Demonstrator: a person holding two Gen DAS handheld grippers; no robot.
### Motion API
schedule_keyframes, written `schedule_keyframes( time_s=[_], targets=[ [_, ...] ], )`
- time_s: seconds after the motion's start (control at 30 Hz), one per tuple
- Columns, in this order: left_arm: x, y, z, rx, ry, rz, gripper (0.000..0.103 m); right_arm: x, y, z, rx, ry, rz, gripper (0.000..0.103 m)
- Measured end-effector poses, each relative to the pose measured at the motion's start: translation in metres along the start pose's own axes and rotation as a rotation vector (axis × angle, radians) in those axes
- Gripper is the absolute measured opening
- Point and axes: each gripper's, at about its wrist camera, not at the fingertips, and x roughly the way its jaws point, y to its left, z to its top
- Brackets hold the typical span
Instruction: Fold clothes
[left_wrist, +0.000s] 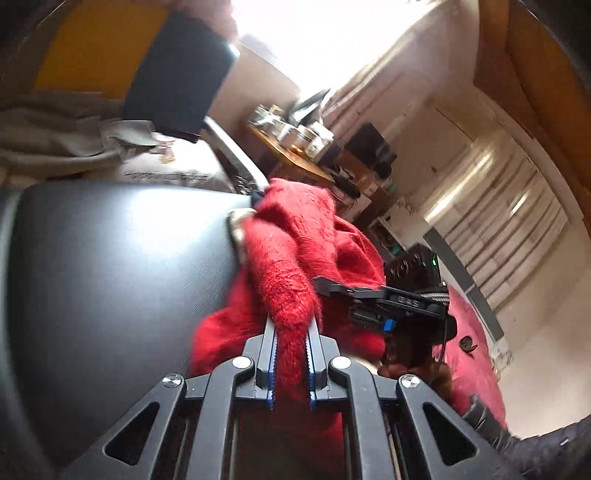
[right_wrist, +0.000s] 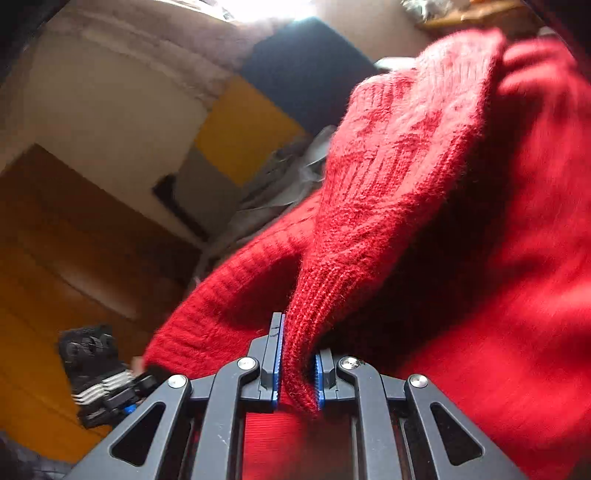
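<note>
A fuzzy red knitted sweater (left_wrist: 295, 243) hangs bunched in the air over a dark glossy table (left_wrist: 110, 266). My left gripper (left_wrist: 291, 325) is shut on a thick fold of the red sweater. In the right wrist view the same red sweater (right_wrist: 424, 192) fills the right half of the frame, and my right gripper (right_wrist: 298, 350) is shut on its ribbed edge. The right gripper's body (left_wrist: 399, 295) shows at the right of the left wrist view, partly behind the cloth. The left gripper's body (right_wrist: 99, 373) shows low at the left of the right wrist view.
Beige fabric and printed paper (left_wrist: 74, 144) lie beyond the table, beside a dark chair back (left_wrist: 177, 74). A wooden shelf with jars (left_wrist: 291, 136) stands at the back. White shutters (left_wrist: 498, 229) are on the right. A pink cushion (left_wrist: 476, 354) lies low right.
</note>
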Motion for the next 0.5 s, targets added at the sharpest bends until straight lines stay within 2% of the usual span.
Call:
schedule_keyframes(
  time_s=[0.07,0.1,0.2,0.27,0.3,0.33,0.37,0.43,0.5],
  targets=[
    [-0.037,0.006,-0.014,-0.025,-0.026,0.013,0.006,0.002,0.018,-0.025,0.018,0.007,0.071,0.014],
    [-0.056,0.010,-0.020,-0.038,-0.038,0.019,0.001,0.003,0.030,-0.041,0.023,0.014,0.106,0.017],
    [-0.112,0.019,-0.041,-0.076,-0.077,0.038,0.001,0.011,0.058,-0.081,0.050,0.044,0.177,0.017],
    [-0.138,0.032,-0.052,-0.083,-0.088,0.103,0.001,0.019,0.078,-0.107,0.060,0.060,0.204,0.017],
    [-0.147,0.034,-0.060,-0.078,-0.089,0.119,0.004,0.022,0.086,-0.118,0.066,0.063,0.210,0.017],
    [-0.156,0.036,-0.068,-0.073,-0.089,0.134,0.016,0.024,0.094,-0.128,0.073,0.062,0.211,0.017],
    [-0.164,0.038,-0.076,-0.068,-0.090,0.149,0.020,0.027,0.101,-0.135,0.084,0.057,0.216,0.017],
    [-0.166,0.032,-0.094,0.004,-0.058,0.234,0.024,0.030,0.113,-0.144,0.084,0.041,0.204,0.017],
    [-0.156,0.023,-0.107,0.063,0.002,0.245,0.028,0.028,0.121,-0.149,0.093,0.026,0.179,0.017]
  ],
)
